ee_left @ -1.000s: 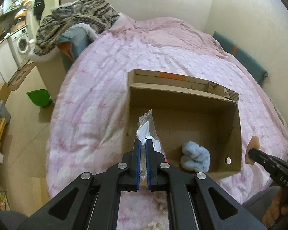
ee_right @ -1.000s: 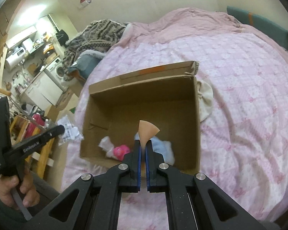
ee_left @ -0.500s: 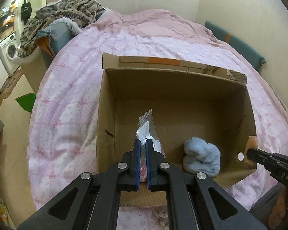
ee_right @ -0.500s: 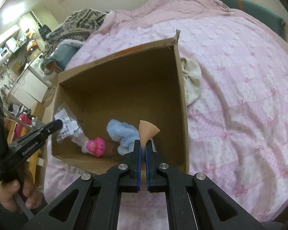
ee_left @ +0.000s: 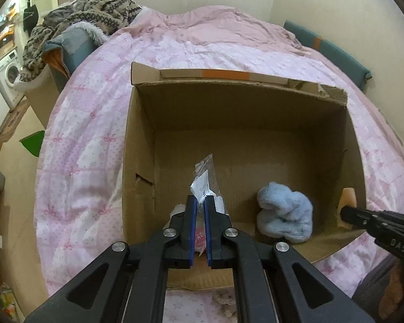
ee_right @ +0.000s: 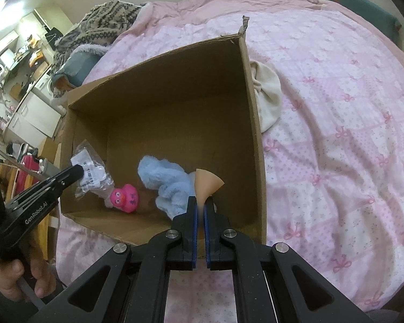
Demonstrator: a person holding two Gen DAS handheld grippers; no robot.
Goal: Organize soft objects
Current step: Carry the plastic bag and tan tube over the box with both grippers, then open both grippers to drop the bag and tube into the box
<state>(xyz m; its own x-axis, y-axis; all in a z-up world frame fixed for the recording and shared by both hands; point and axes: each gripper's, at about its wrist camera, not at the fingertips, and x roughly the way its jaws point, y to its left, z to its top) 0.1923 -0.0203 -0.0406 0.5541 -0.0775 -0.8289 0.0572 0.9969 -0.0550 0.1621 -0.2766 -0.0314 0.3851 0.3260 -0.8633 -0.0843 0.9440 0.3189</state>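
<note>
An open cardboard box (ee_left: 256, 123) (ee_right: 253, 123) sits on a pink bed. Inside lie a fluffy light-blue cloth (ee_left: 284, 216) (ee_right: 164, 181) and a pink rubber duck (ee_right: 125, 197). My left gripper (ee_left: 200, 204) is shut on a clear plastic packet with a white label (ee_left: 203, 181) (ee_right: 90, 171), held over the box's near left corner. My right gripper (ee_right: 201, 204) is shut on a beige wedge-shaped sponge (ee_right: 206, 184) (ee_left: 347, 197), held over the box's near right corner.
A cream cloth (ee_right: 266, 99) lies on the pink quilt (ee_right: 336, 134) against the box's right wall. A patterned blanket heap (ee_left: 94, 13) sits at the bed's far left. A green bin (ee_left: 32, 144) and a washing machine (ee_left: 9, 76) stand on the floor to the left.
Both grippers have moved forward over the box with their loads still held. The box now fills more of both views, and the packet and sponge hang above its inside.
</note>
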